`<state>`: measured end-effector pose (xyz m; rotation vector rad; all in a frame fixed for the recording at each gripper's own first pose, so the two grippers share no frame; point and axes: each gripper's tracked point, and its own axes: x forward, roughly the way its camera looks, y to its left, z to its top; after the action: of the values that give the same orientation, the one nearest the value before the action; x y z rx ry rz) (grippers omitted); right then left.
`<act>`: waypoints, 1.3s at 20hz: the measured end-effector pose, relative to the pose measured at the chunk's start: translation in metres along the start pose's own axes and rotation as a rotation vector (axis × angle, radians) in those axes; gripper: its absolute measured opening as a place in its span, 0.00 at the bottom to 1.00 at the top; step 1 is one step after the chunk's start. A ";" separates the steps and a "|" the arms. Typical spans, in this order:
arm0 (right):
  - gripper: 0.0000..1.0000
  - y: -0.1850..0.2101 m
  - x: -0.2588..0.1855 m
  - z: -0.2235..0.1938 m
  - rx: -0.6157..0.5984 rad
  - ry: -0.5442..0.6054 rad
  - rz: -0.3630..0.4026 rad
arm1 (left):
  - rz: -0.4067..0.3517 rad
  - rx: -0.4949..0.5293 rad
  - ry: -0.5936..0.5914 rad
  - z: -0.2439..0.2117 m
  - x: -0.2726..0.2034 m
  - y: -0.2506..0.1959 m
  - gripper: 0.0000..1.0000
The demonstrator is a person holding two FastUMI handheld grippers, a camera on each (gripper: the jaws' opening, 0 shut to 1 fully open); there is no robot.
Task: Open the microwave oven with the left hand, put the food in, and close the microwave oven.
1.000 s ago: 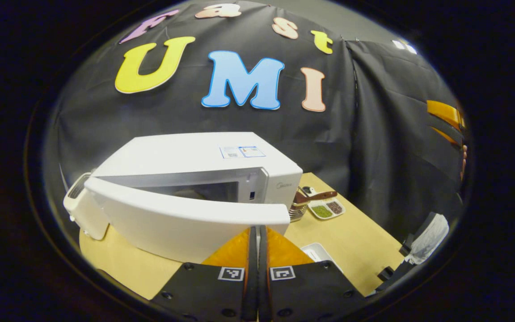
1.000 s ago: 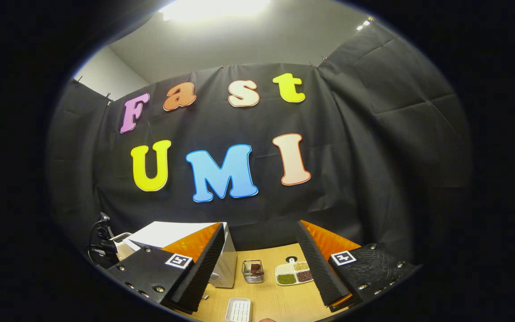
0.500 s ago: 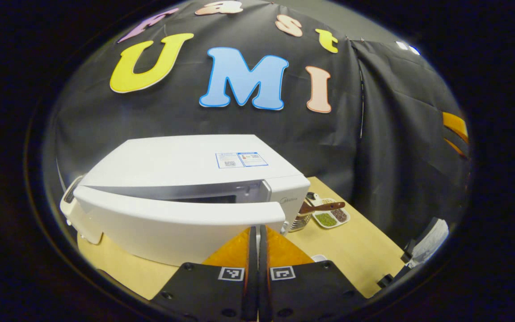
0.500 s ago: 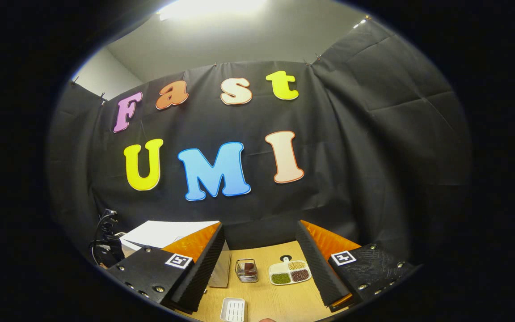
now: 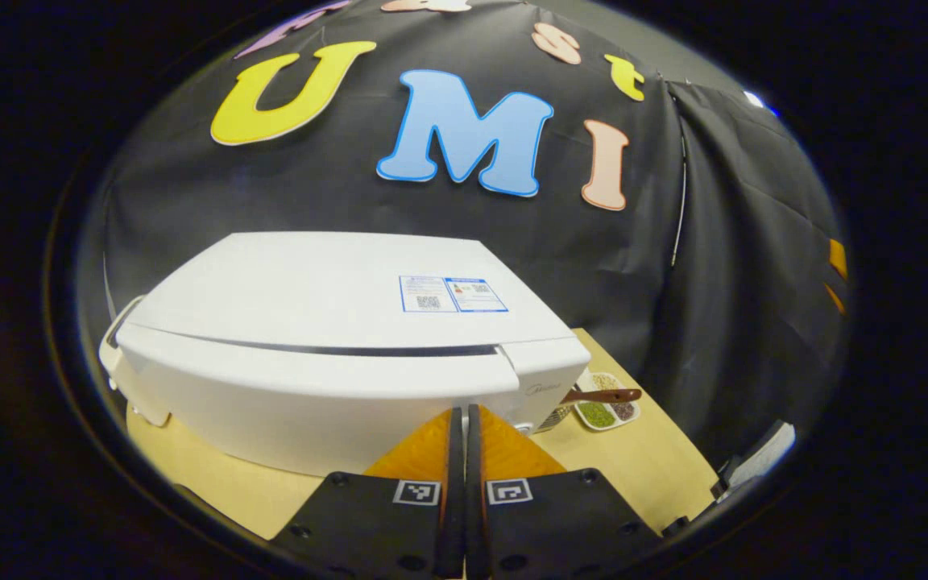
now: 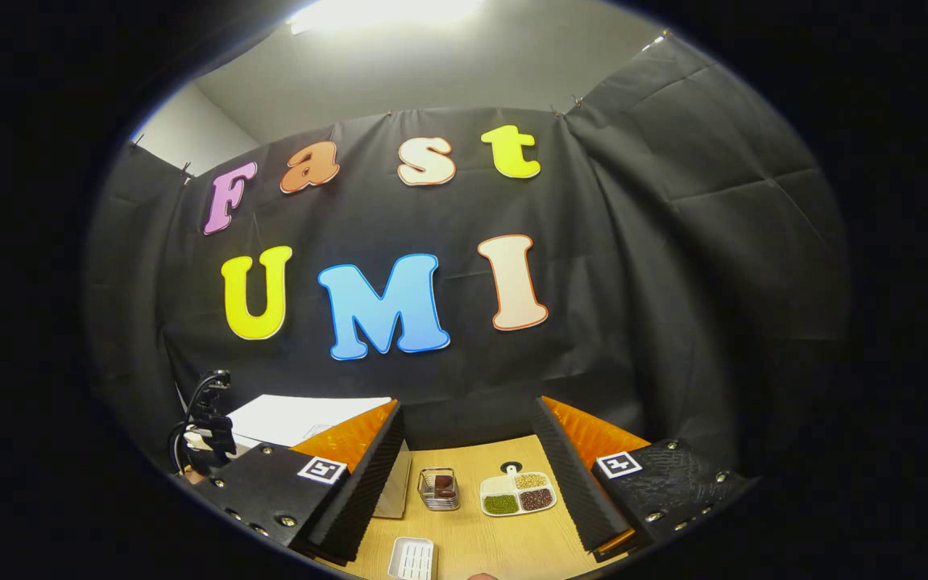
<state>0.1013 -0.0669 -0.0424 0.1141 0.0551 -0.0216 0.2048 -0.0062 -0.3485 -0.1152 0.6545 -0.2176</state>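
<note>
Left gripper view has the microwave oven [image 5: 327, 322] right in front of it on the wooden table [image 5: 641, 451] — a white box, its door [image 5: 311, 395] drawn in to a thin dark seam along the top edge, so it looks all but shut. The left gripper [image 5: 458, 427] has its two fingers clenched flat together with nothing between them, their tips at or just short of the door's lower right edge; I cannot tell if they touch.

Right gripper view shows the right gripper [image 6: 468, 475] spread wide and empty, held well back, with a small wire basket [image 6: 438, 489], a divided dish of grains [image 6: 516, 495] and a white ribbed tray [image 6: 410, 558] on the table beyond it.

My guess is the oven is heavy and stiff enough not to slide under a gentle push, while the door swings lightly on its left hinge. Its smooth plastic face offers little to pinch — better to press near the free right-hand edge, far from the hinge, until the latch catches.
</note>
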 end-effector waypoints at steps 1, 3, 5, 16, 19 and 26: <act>0.96 0.000 0.001 0.002 0.000 0.000 0.001 | 0.006 0.005 -0.003 0.001 0.001 0.001 0.07; 0.96 -0.001 0.001 0.001 -0.004 -0.002 0.001 | 0.007 -0.011 -0.011 0.003 0.000 0.002 0.07; 0.96 -0.002 0.002 0.002 -0.007 0.000 0.002 | 0.001 -0.017 -0.015 0.002 -0.001 0.002 0.07; 0.97 0.009 -0.011 0.003 -0.014 0.000 0.015 | 0.027 0.034 -0.044 0.009 0.005 0.008 0.07; 0.97 0.010 -0.017 0.005 -0.019 -0.003 0.016 | 0.006 0.018 -0.032 0.009 0.005 0.005 0.07; 0.96 0.032 -0.021 0.008 -0.001 -0.008 0.042 | 0.003 0.037 -0.209 0.080 -0.069 -0.012 0.07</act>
<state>0.0813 -0.0361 -0.0294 0.1137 0.0452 0.0197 0.1990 0.0014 -0.2426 -0.0996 0.4429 -0.2114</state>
